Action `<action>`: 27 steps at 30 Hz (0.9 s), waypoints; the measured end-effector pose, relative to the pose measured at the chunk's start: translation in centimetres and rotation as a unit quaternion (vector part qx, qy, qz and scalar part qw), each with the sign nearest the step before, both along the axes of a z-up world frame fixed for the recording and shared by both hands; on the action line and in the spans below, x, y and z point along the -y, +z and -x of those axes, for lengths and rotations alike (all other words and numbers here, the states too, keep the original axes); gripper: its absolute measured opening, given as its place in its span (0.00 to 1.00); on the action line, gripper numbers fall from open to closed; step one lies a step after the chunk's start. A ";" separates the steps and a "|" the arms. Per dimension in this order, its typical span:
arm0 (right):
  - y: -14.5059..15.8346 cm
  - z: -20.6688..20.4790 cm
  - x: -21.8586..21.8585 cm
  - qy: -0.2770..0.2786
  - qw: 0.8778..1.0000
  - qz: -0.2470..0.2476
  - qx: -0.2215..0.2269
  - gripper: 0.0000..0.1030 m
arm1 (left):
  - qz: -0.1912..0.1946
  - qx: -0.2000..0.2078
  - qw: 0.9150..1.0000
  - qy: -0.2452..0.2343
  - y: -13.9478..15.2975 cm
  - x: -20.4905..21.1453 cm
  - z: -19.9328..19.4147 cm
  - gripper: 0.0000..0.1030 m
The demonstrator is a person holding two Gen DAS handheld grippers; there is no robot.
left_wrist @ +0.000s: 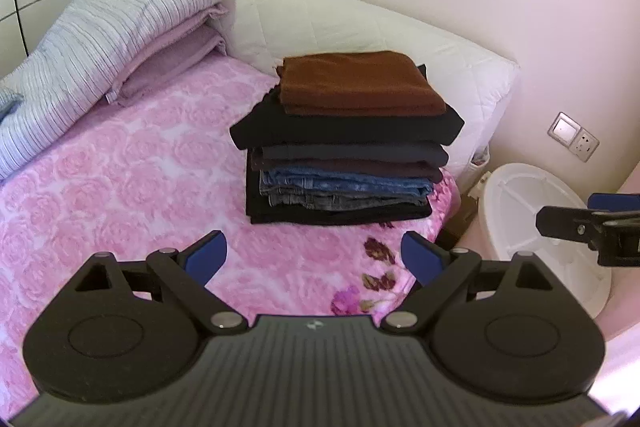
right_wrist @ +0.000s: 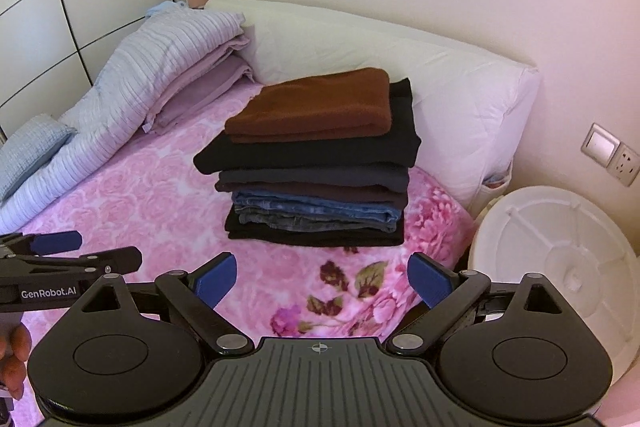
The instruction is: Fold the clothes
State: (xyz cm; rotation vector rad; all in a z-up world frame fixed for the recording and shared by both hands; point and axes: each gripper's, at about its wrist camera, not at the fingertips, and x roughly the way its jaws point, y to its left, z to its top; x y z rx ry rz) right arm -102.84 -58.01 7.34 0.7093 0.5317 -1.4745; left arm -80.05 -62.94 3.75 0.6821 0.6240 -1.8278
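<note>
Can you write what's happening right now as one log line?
left gripper: open, empty | right gripper: open, empty | brown garment: folded, top of stack | bed

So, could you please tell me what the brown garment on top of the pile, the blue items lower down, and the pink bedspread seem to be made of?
The brown garment looks like a soft knit or fleece: matte, slightly fuzzy surface. The blue items are probably denim: faded blue weave with stitched seams at the folds. The pink bedspread appears plush, perhaps embossed fleece, with raised rose shapes.
</note>
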 end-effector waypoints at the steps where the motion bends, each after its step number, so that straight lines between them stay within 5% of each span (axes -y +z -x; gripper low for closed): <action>1: 0.0 -0.1 -0.1 0.000 1.000 0.001 0.001 0.92 | 0.001 0.003 1.000 0.001 0.1 0.0 0.1 0.90; 27: -0.8 -2.0 -0.5 -0.004 1.000 -0.011 0.004 0.92 | -0.001 0.014 1.000 0.002 -0.3 -0.6 -0.8 0.89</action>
